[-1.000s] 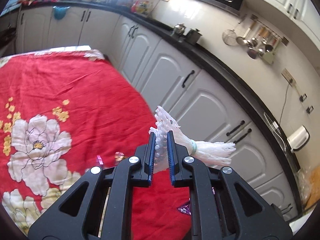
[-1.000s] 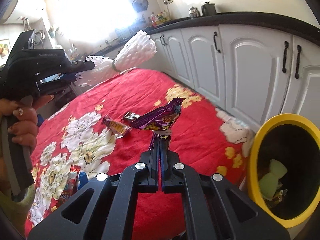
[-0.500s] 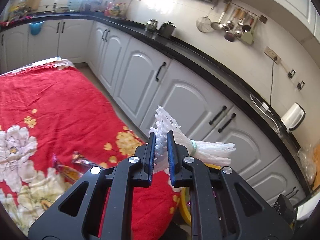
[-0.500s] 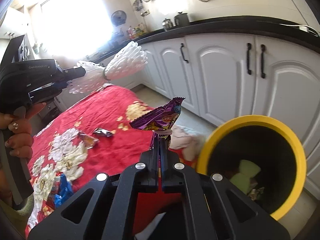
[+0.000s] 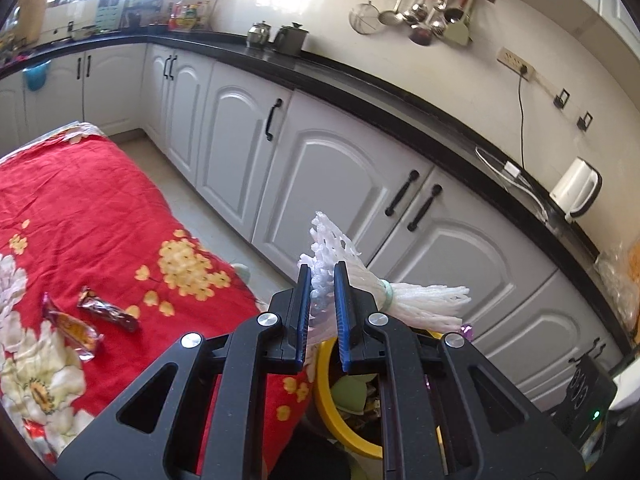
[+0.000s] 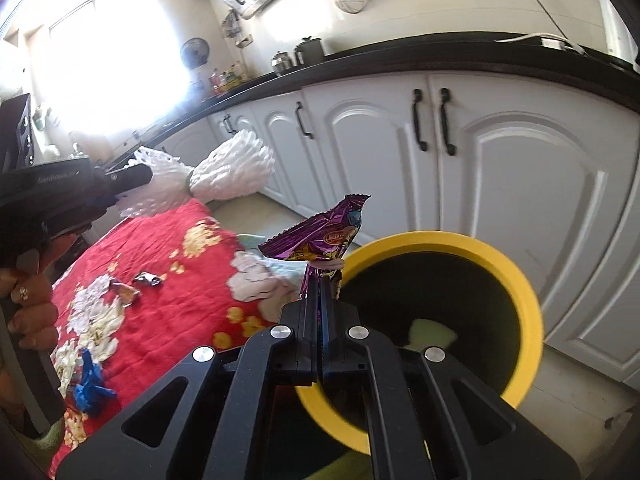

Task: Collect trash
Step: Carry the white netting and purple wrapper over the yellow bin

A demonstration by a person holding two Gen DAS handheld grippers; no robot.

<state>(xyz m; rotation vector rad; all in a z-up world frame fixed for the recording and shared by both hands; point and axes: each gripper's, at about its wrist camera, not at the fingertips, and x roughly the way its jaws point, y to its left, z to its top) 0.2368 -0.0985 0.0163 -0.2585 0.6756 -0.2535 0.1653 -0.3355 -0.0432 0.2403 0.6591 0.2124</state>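
Observation:
My left gripper (image 5: 322, 276) is shut on a white foam fruit net (image 5: 420, 300) tied with a green band; the net sticks out to the right above the yellow bin (image 5: 324, 396). In the right wrist view the same white foam net (image 6: 232, 168) hangs from the left gripper (image 6: 132, 176), held by a hand. My right gripper (image 6: 320, 284) is shut on a purple snack wrapper (image 6: 320, 236), which stands up over the near rim of the yellow bin (image 6: 516, 276). Green and mixed scraps lie inside the bin.
A table with a red floral cloth (image 5: 92, 208) carries two brown snack wrappers (image 5: 108, 312) and, in the right wrist view, a blue wrapper (image 6: 90, 384). White kitchen cabinets (image 5: 332, 176) under a black counter run close behind the bin. A white kettle (image 5: 576, 188) stands on the counter.
Both grippers have swung right, off the red table toward the yellow bin, each keeping its hold. The bin now fills the right wrist view and shows under the left gripper.

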